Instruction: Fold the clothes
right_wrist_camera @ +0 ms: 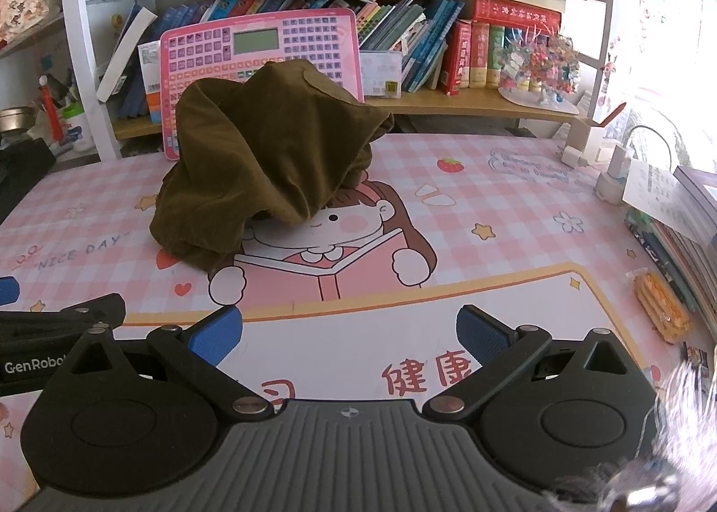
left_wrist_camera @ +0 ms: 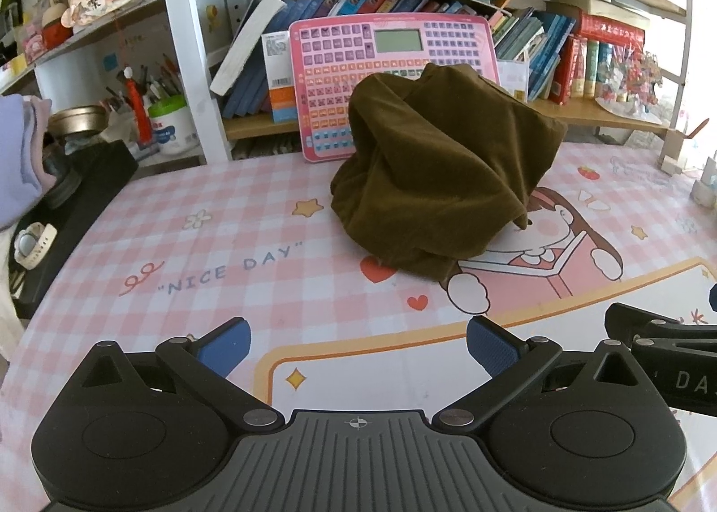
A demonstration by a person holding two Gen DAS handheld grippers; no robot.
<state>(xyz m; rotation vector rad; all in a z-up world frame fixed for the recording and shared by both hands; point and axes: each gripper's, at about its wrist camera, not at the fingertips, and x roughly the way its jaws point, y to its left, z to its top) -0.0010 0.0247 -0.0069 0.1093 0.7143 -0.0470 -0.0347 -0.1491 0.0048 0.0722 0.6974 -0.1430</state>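
A crumpled olive-brown garment (left_wrist_camera: 439, 171) lies in a heap on the pink checked desk mat (left_wrist_camera: 215, 243), leaning against a pink toy keyboard. It also shows in the right wrist view (right_wrist_camera: 264, 162). My left gripper (left_wrist_camera: 358, 348) is open and empty, low over the mat's front, well short of the garment. My right gripper (right_wrist_camera: 349, 335) is open and empty too, beside the left one. Part of the right gripper shows at the left view's right edge (left_wrist_camera: 663, 333).
A pink toy keyboard (left_wrist_camera: 390, 77) stands against the bookshelf (left_wrist_camera: 582, 113) behind the garment. A black box with a watch (left_wrist_camera: 36, 243) sits at the left. Books (right_wrist_camera: 681, 243) and a snack packet (right_wrist_camera: 661, 306) lie at the right edge.
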